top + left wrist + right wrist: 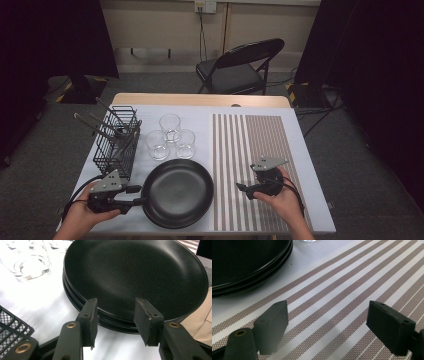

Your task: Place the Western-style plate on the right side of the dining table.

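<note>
A stack of black plates (177,192) lies near the table's front edge, left of a brown-and-white striped placemat (255,140). My left gripper (140,196) is at the stack's left rim. In the left gripper view the plates (135,272) lie just ahead, and the left gripper (116,317) has its jaws about half apart, side by side over the near rim, with no pad pressing on it. My right gripper (242,188) hovers over the placemat, pointing toward the plates. In the right gripper view the right gripper (327,315) stands wide open with only the placemat (342,290) between its jaws, and the plates (242,262) lie at the upper left.
A black wire basket (117,142) holding metal utensils stands behind my left gripper. Three clear glasses (170,135) are grouped behind the plates. A folding chair (240,67) stands beyond the table's far edge.
</note>
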Available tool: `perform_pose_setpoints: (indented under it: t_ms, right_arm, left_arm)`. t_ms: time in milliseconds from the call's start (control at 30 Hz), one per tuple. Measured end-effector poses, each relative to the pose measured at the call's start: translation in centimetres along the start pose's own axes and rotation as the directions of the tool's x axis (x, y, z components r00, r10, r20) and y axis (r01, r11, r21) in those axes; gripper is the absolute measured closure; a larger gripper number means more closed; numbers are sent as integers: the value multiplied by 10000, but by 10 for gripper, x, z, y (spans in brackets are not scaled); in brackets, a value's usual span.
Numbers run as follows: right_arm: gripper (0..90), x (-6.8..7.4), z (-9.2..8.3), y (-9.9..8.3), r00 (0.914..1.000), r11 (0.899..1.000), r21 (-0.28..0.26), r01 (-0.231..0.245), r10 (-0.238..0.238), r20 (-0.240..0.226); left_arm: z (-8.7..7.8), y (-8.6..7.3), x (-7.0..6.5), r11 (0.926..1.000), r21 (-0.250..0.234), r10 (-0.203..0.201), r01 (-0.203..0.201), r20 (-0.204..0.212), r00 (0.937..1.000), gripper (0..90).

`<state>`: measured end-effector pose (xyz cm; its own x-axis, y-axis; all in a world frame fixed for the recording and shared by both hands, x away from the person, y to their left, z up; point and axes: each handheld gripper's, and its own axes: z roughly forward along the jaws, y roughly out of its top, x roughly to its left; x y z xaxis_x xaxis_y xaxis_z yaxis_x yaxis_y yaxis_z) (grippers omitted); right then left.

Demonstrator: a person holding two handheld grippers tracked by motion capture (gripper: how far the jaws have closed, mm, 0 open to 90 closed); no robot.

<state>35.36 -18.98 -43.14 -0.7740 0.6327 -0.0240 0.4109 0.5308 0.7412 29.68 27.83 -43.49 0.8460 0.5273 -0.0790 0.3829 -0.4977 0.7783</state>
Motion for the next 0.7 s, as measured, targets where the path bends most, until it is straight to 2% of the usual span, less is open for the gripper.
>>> perform_pose_setpoints:
  t_ms: [67, 200, 267, 400, 467, 700]
  right_arm:
    - [169, 0, 1, 1, 9999, 10000, -61, -76, 75, -123]
    - [169, 1, 2, 3, 9993, 9994, -171, -315, 312, -186]
    - [191, 1, 2, 3, 9988, 9990, -185, -414, 409, -269]
    - [195, 1, 1, 4, 9969, 9974, -250, -681, 671, -407]
    - [198, 1, 1, 4, 9966, 9971, -282, -709, 696, -446]
    - [209, 5, 2, 9, 9955, 9965, -282, -784, 767, -557]
  left_arm:
    - [-1, 0, -1, 10000, -6, 86, -86, 83, 9999, 555]
    - [-2, -2, 0, 9999, -58, -104, 105, 108, 9999, 556]
    - [-3, -2, 1, 9999, 107, 43, -44, 60, 10000, 568]
    - [-4, -4, 1, 10000, 47, -58, 58, 34, 10000, 574]
    - [-3, -5, 1, 9999, 128, 29, -29, 34, 10000, 574]
    - [-3, -4, 2, 9999, 144, -35, 35, 26, 10000, 576]
